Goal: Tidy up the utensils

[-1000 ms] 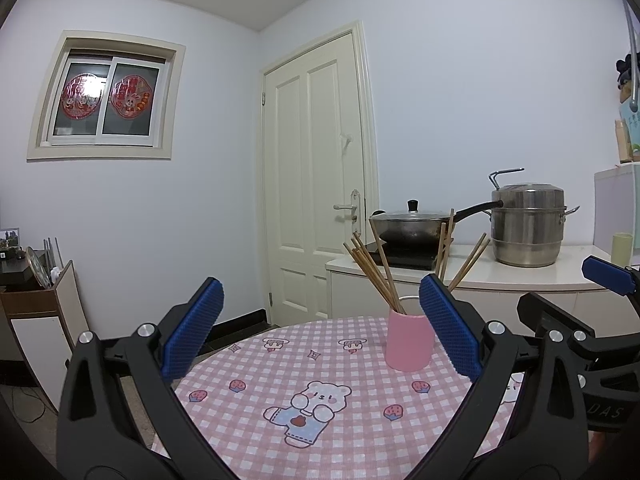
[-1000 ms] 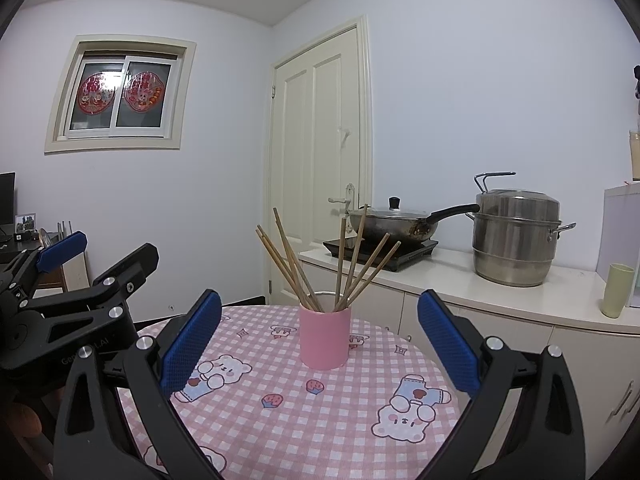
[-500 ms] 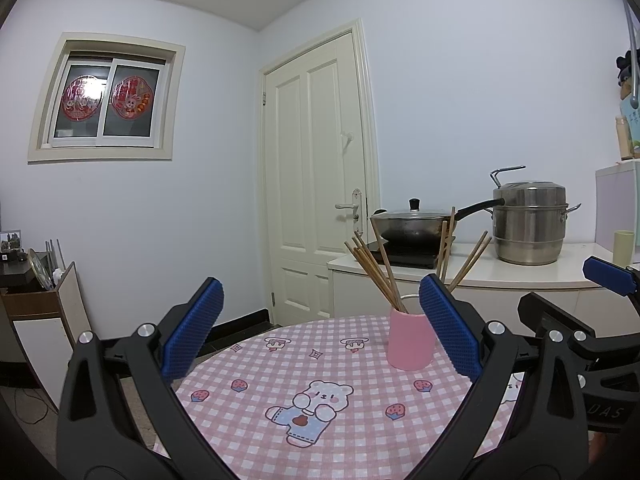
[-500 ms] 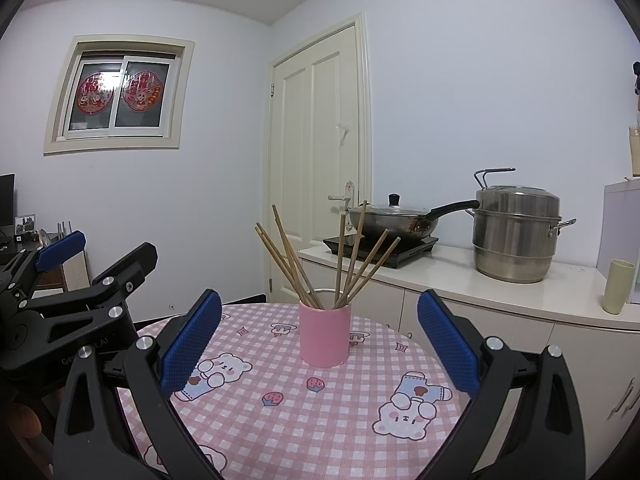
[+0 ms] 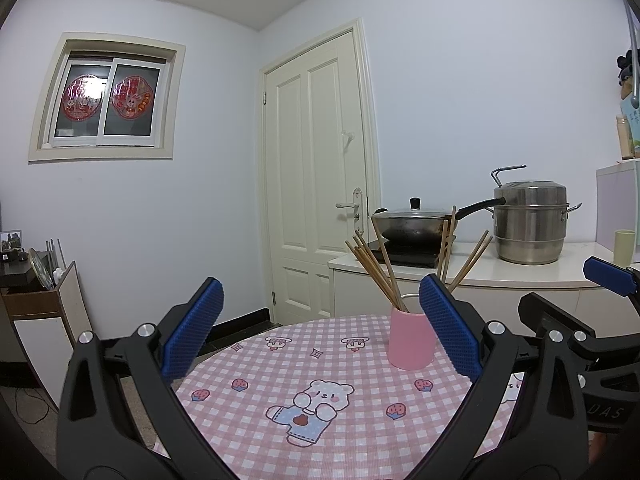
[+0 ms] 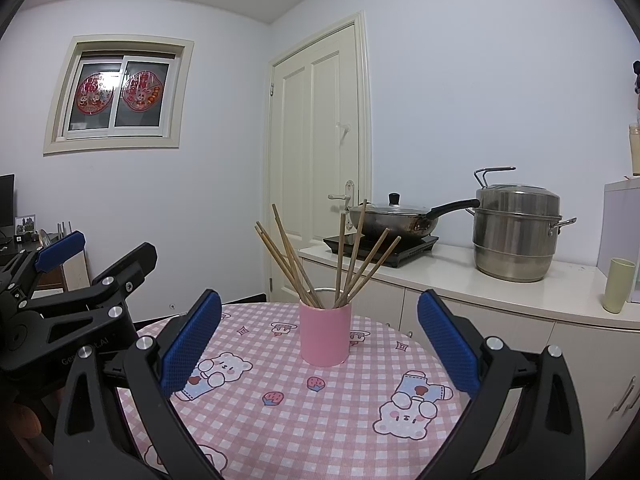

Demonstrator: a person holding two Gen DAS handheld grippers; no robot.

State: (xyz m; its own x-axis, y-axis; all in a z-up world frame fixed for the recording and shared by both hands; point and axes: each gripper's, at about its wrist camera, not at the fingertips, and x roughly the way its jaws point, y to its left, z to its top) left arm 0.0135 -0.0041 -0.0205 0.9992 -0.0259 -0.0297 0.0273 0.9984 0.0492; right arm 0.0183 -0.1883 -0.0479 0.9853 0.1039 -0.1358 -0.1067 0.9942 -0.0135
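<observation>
Left gripper (image 5: 320,330): we've got it hanging above the table's near edge, jaws spread wide, nothing between the blue pads (image 5: 194,330).
Right gripper (image 6: 320,338): we hold it released too, jaws wide apart and empty, the cup lined up in the gap but well beyond the tips.
Cup (image 6: 325,334): pink, upright on the table, past both grippers.
Chopsticks (image 6: 308,260): a wooden bunch standing in the cup, fanning left and right out of the rim.
Table (image 6: 304,420): round, under a pink checked cloth with bears and strawberries.
Counter (image 6: 460,272): behind the table, and we see a lidded wok (image 6: 394,220) on a hob, a steel steamer pot (image 6: 516,232), a pale green tumbler (image 6: 618,286).
Door (image 6: 320,168): cream, closed, behind the cup.
</observation>
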